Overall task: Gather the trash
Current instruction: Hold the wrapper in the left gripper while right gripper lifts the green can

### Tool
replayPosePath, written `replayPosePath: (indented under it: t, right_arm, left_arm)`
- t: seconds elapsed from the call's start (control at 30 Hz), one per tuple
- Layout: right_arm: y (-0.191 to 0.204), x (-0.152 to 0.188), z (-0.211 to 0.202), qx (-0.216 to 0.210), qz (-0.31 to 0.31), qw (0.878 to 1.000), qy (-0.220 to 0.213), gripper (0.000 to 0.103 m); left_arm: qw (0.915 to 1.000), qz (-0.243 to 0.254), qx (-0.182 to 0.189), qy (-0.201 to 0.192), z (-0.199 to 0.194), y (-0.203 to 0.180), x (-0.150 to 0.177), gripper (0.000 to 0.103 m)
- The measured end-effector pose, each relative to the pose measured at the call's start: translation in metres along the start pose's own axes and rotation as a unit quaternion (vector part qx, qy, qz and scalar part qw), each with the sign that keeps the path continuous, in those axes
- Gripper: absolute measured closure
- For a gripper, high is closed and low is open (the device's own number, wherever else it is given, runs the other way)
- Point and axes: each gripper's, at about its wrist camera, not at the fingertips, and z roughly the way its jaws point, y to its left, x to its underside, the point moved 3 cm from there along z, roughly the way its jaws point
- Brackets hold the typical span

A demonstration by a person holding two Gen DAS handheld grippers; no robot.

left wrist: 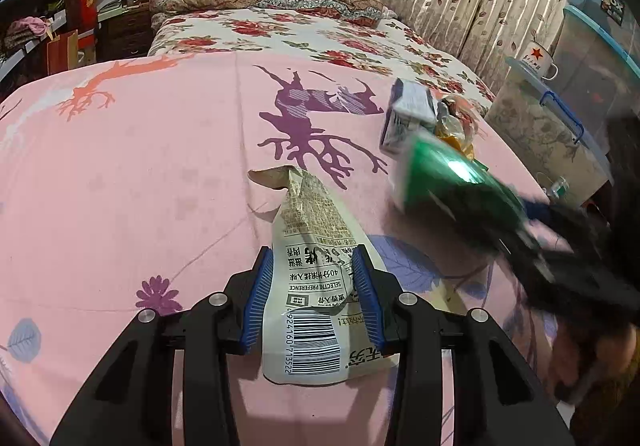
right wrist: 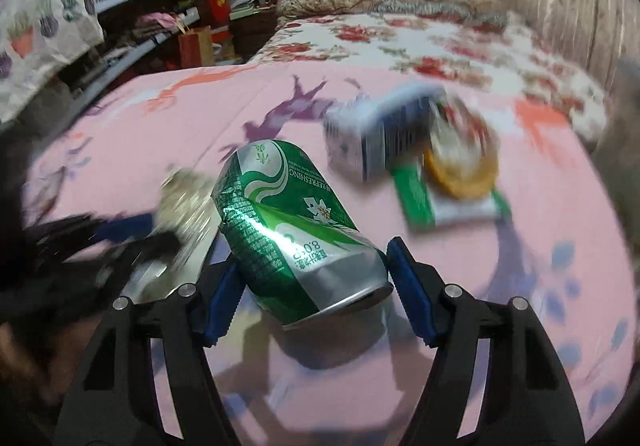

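On the soft pink bedsheet (left wrist: 120, 174), the left tool (left wrist: 316, 274) pinches a crinkled wrapper (left wrist: 308, 246); the right tool (right wrist: 312, 278) clamps a dented can (right wrist: 288, 222).

A dented green-and-silver aluminium can (right wrist: 294, 230) lies tilted, its open top toward the camera, clamped between blue finger pads above the pink bedsheet (left wrist: 132, 182). A crumpled cream printed snack wrapper (left wrist: 310, 278), barcode end nearest, rests between the other pads. Toward the sheet's right edge lie a white-and-blue carton (left wrist: 408, 114), a clear orange-trimmed wrapper (right wrist: 460, 162) and a flat green-and-white packet (right wrist: 448, 202), touching.
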Motion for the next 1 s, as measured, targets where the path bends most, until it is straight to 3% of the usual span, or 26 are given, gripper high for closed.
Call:
replayPosePath:
  t: [0.23,0.3,0.6,0.67,0.73,0.77,1.0]
  right_arm:
    - [-0.019,0.052,-0.031,-0.092,0.119,0.989,0.014,0.034]
    - [-0.021,0.059,-0.034,-0.094,0.134,0.986,0.009,0.034]
    - [-0.019,0.058,-0.031,-0.072,0.126,0.989,0.004,0.023]
    - [-0.026,0.055,-0.028,-0.076,0.134,0.988,0.010,0.022]
    - [-0.032,0.054,-0.025,-0.089,0.150,0.985,0.017,0.021]
    - [-0.035,0.053,-0.025,-0.095,0.160,0.982,0.018,0.021]
    - [-0.050,0.043,-0.025,-0.105,0.188,0.977,0.012,0.021]
  left_arm:
    - [1.0000,0.006,-0.003,0.002,0.001,-0.003,0.000,0.064]
    - [0.9999,0.009,-0.008,0.003,0.002,-0.005,-0.001,0.063]
    - [0.9976,0.059,-0.030,0.019,0.013,-0.027,-0.002,0.036]
    - [0.9976,0.058,-0.034,0.018,0.013,-0.027,-0.002,0.037]
    - [0.9984,0.047,-0.030,0.011,0.011,-0.023,-0.002,0.058]
    - [0.9989,0.040,-0.023,0.010,0.010,-0.020,-0.002,0.062]
    - [0.9996,0.025,0.006,0.013,0.005,-0.011,-0.001,0.065]
